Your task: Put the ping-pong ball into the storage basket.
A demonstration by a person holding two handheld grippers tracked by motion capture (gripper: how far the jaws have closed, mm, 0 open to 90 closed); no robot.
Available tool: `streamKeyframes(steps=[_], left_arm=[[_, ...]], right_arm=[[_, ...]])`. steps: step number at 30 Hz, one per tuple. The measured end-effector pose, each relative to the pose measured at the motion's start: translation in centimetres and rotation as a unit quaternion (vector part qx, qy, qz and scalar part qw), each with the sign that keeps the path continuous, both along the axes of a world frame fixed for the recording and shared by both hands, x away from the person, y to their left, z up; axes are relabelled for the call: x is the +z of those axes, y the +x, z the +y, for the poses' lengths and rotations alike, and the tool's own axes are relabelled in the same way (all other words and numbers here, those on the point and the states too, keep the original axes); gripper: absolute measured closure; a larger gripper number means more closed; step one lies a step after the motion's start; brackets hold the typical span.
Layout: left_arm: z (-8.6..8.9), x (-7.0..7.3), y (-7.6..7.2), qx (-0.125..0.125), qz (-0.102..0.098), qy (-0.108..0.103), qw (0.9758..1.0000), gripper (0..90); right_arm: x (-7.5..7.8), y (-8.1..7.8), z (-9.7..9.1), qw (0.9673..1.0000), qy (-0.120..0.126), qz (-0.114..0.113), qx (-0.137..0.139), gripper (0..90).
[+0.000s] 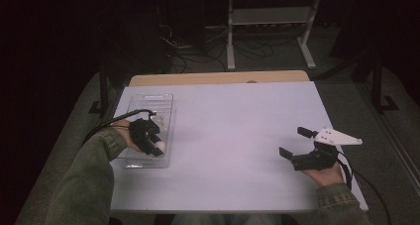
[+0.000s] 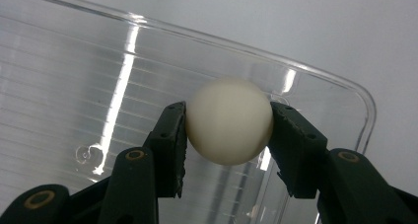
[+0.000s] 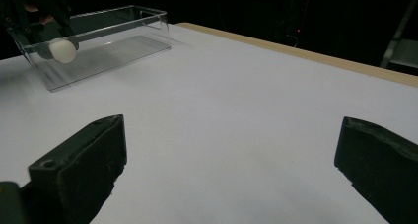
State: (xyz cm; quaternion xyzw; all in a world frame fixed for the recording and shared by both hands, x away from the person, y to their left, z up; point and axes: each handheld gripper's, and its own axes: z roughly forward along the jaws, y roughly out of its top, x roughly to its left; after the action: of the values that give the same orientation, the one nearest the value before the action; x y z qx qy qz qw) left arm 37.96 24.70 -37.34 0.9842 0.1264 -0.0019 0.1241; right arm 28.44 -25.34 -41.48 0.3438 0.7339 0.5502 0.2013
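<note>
Left claw (image 2: 227,123): jaws closed on 1 white ball (image 2: 229,120), pads pressing it from both sides at about mid-height; ball round, matte, cream-white, unmarked. In the left gripper view the ball is over the floor of a clear plastic box (image 2: 74,86), close to 1 rounded corner of it; whether the ball touches the box floor I cannot tell. In the high view the left claw (image 1: 156,146) reaches into the near half of the clear plastic box (image 1: 148,101) with the white ball (image 1: 159,146) at its tip; a cable runs from the gripper back over the sleeve.

Box: rectangular, transparent, ribbed floor, straight walls, open top; it stands at the left side of the surface (image 1: 233,136), long axis running away from the person. Contents visible: the held ball and the claw tip; the far half shows bare floor through glare. From the right gripper view the clear plastic box (image 3: 123,41) is far off at upper left, the white ball (image 3: 62,50) seen through its near wall.

Right claw (image 1: 292,144): jaws wide apart, nothing between them; it rests low at the right side of the surface, well apart from the box. Right gripper view shows 2 black jaws with bare white surface (image 3: 236,115) between.
</note>
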Motion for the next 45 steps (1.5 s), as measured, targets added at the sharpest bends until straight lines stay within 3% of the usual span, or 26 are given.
streamKeyframes(steps=[22,30,38,45], left_arm=[[-0.2,-1.3,0.1,-0.002,0.013,0.000,0.9999,50.6],[0.0,-1.2,0.2,0.014,0.014,0.003,0.9998,48.3],[0.2,-0.4,0.2,0.033,-0.005,0.005,0.9994,34.9],[0.6,-0.3,0.4,0.055,-0.007,0.006,0.9984,18.4]], right_arm=[[-0.1,0.0,0.0,1.0000,-0.002,0.002,0.000,0.0],[-0.1,0.0,0.0,1.0000,-0.003,0.002,0.001,0.0],[-0.1,0.0,0.1,1.0000,-0.004,0.003,0.004,0.0],[-0.1,-0.1,0.1,1.0000,-0.006,0.002,0.005,0.0]])
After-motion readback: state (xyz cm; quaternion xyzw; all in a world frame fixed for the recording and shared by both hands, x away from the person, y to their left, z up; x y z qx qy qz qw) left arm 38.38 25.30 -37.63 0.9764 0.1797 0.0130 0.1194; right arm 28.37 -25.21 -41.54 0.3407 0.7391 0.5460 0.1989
